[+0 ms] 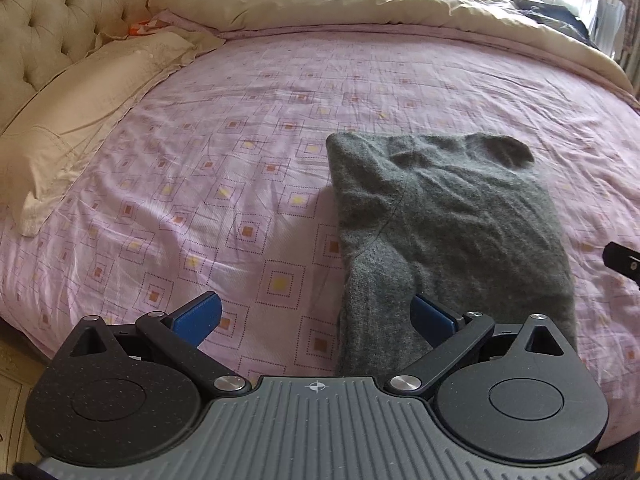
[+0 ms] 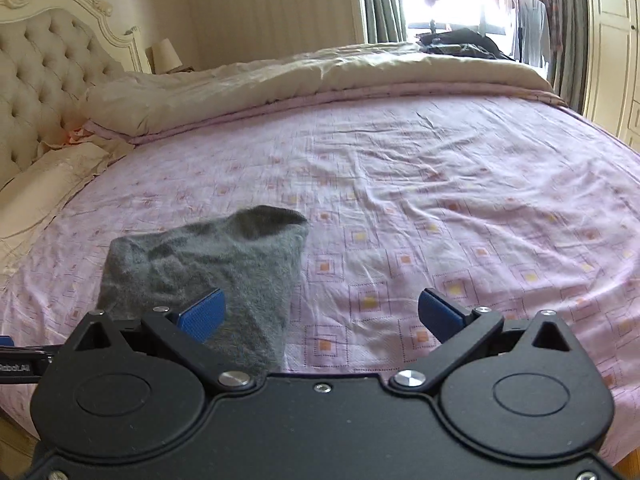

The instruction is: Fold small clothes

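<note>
A grey knitted garment lies folded into a long bundle on the pink patterned bed sheet. It also shows in the right wrist view, at the lower left. My left gripper is open, its near end of the garment lying between the blue pads, nearer the right pad. My right gripper is open and empty, with the garment's right edge just past its left pad. Part of the right gripper shows at the right edge of the left wrist view.
A cream pillow lies at the left by the tufted headboard. A rolled-back beige duvet runs along the far side of the bed. A window with curtains and hanging clothes stand beyond.
</note>
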The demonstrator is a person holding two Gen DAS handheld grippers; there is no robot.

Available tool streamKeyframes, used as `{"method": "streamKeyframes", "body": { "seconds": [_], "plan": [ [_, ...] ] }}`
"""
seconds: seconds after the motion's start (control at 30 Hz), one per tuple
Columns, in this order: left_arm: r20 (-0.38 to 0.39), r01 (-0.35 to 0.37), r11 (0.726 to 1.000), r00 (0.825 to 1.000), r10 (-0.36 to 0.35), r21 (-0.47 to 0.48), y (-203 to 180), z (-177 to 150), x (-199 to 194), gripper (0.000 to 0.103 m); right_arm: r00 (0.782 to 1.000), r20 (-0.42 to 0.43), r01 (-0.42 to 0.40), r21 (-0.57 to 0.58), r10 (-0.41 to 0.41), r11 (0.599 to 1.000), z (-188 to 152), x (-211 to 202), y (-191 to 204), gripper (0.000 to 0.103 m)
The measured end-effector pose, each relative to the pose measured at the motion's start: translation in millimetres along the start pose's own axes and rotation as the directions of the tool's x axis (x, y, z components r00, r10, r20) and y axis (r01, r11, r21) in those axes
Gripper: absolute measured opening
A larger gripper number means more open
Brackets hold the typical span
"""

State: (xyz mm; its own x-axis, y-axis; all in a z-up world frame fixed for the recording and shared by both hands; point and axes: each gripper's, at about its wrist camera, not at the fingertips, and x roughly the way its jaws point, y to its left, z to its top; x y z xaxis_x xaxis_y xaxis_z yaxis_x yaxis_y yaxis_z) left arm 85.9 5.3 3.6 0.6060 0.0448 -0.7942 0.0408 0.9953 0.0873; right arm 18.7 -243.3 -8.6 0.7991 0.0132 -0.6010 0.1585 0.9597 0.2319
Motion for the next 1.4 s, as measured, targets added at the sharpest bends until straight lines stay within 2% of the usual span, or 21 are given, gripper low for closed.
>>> {"method": "streamKeyframes", "body": {
  "seconds": [0.13,0.33,0.5,0.73,1.1,1.4],
  "plan": [
    [0.008,0.017,1.0,1.0,-0.016,-0.009,0.7,-0.1,-9.8,0.102,0.997,-0.017,-0.071,0.003,0.071,0.997,4.5,-17.5,13.5,0.102],
    [0.028,0.025,1.0,0.999,-0.026,0.006,0.9,-5.9,-20.2,0.102,0.994,-0.051,-0.093,-0.009,0.093,0.996,-8.7,-30.9,31.2,0.102],
    [0.033,0.013,1.0,0.999,-0.013,0.016,3.3,-14.7,-23.6,0.102,0.993,-0.098,-0.077,-0.045,0.072,0.996,-24.1,-32.8,37.9,0.102],
    [0.024,0.026,0.999,0.999,-0.027,0.018,7.3,-28.6,-31.4,0.102,0.988,-0.141,-0.069,-0.009,0.067,0.998,-36.2,-38.4,32.3,0.102],
    [-0.003,0.051,0.998,0.999,-0.051,0.036,5.7,-42.9,-34.1,0.102,0.985,-0.161,-0.058,0.033,0.063,0.998,-44.8,-43.5,27.6,0.102],
    [0.002,0.055,0.998,0.998,-0.055,0.039,6.4,-46.6,-38.9,0.102,0.99,-0.13,-0.053,0.007,0.054,0.999,-43.2,-49.9,30.6,0.102]
  ]
}}
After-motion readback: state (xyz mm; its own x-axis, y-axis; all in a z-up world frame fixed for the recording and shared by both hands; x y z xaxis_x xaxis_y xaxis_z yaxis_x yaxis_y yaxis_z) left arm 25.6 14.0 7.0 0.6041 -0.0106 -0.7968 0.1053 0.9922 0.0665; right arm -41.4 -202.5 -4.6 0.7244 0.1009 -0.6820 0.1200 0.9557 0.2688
